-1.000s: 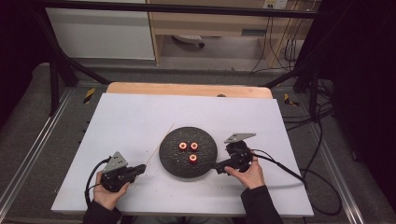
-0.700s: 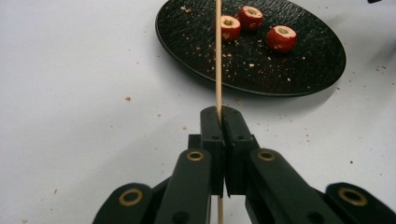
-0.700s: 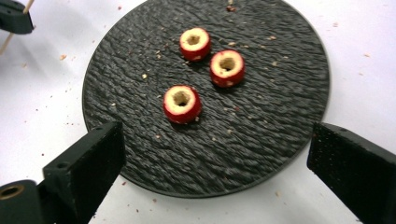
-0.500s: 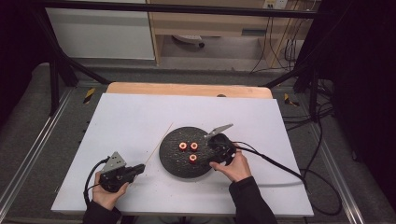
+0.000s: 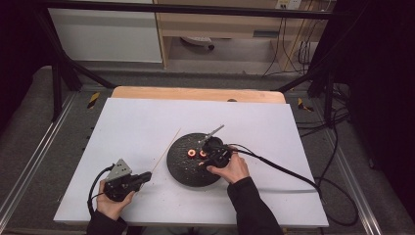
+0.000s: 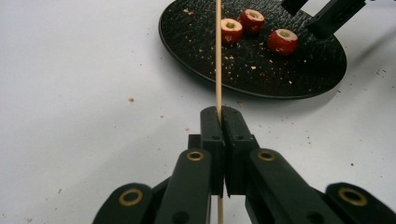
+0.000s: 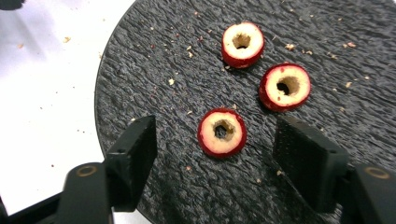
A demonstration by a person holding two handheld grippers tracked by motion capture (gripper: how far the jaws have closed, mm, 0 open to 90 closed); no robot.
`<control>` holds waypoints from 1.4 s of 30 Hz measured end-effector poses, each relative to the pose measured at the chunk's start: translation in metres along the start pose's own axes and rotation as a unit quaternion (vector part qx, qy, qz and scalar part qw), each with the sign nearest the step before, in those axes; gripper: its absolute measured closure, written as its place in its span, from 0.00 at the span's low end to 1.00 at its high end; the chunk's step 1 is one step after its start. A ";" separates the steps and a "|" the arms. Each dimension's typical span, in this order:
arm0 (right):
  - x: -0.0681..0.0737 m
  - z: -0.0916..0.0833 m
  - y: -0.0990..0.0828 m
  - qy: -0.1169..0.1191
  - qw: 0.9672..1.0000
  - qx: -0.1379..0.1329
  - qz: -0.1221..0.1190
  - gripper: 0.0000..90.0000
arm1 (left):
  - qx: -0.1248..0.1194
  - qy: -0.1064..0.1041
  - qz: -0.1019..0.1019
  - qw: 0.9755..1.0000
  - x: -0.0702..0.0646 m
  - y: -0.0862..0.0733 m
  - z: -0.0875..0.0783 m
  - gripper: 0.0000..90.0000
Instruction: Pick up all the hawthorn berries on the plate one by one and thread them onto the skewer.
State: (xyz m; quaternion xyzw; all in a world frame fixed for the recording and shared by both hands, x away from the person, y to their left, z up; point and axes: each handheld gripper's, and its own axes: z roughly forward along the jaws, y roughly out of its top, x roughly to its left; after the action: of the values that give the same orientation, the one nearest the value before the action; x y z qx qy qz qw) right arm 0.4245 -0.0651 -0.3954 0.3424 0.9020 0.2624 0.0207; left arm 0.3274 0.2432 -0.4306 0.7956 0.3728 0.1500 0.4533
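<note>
Left gripper (image 6: 219, 121) clamps wooden skewer (image 6: 218, 56); right gripper (image 7: 219, 151) spread wide above cored red fruit slice (image 7: 222, 132) on black plate (image 7: 154, 70).

Plate (image 7: 154, 70): black, rough-grained, flecked with pale crumbs. Fruit rings (image 7: 222, 132): red skin, cream flesh. Skewer (image 6: 218, 56): pale tan. Table (image 5: 132, 122): white. Gripper jaws: black.

A white table (image 5: 147, 122) stands on a grey floor (image 5: 29, 122), with a white cupboard (image 5: 105, 34) and wooden shelves (image 5: 220, 24) behind.
</note>
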 end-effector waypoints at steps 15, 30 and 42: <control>-0.009 0.014 0.008 0.006 0.999 0.039 0.024 0.58 | 0.003 -0.001 0.000 1.000 0.000 0.000 0.000 0.98; -0.014 0.021 0.010 0.017 0.997 0.060 0.044 0.67 | 0.005 -0.002 0.002 1.000 0.000 0.000 0.001 0.98; -0.012 0.012 0.011 0.027 0.997 0.038 0.062 0.68 | 0.003 -0.001 0.002 1.000 -0.001 0.000 0.000 0.98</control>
State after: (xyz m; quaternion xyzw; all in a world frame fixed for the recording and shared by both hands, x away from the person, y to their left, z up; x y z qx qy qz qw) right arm 0.4431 -0.0599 -0.4019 0.3907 0.8886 0.2381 -0.0327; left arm 0.3272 0.2423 -0.4305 0.7978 0.3711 0.1491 0.4511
